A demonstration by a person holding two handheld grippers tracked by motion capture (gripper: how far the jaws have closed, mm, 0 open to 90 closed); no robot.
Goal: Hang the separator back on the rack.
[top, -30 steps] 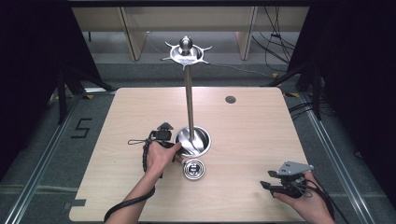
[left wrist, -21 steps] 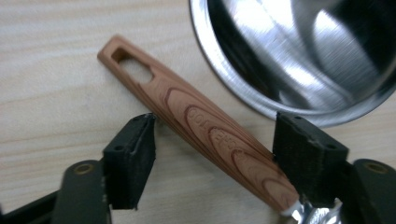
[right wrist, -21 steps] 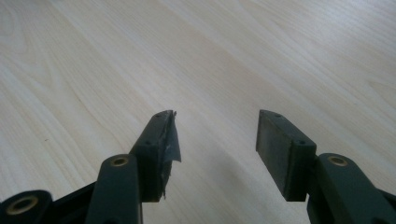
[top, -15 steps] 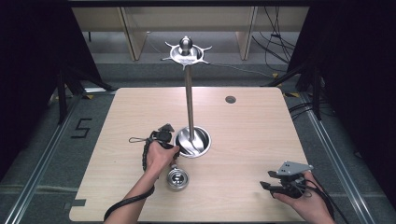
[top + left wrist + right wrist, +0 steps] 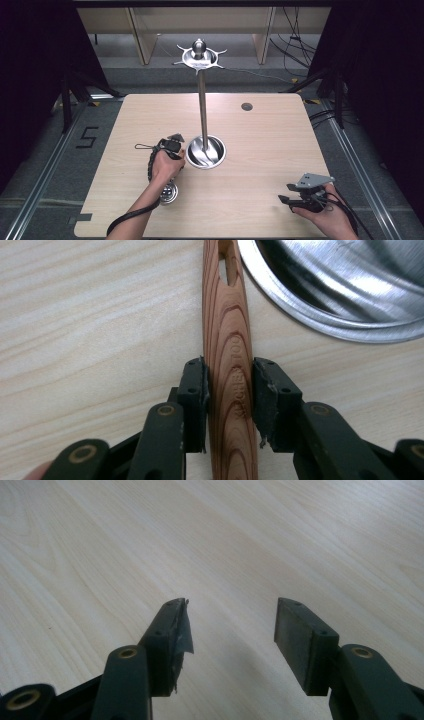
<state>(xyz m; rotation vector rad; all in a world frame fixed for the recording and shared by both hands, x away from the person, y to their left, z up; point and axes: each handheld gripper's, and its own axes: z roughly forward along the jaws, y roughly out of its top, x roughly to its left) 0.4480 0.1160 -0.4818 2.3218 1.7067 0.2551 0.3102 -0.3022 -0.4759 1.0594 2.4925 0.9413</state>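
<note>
I see a pale wooden table (image 5: 260,150) on grey flooring, dark curtains at both sides. Since a second ago the steel ladle bowl (image 5: 169,192) has slid nearer me. My left gripper (image 5: 229,385) has just been closing and now pinches the wooden handle (image 5: 227,340) beside the stand's steel base (image 5: 206,152). My right gripper (image 5: 230,625) stands open over bare wood.

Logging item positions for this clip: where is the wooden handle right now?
In the left gripper view the wooden handle lies on the table between the closing left gripper pads, just left of the steel stand base.
</note>
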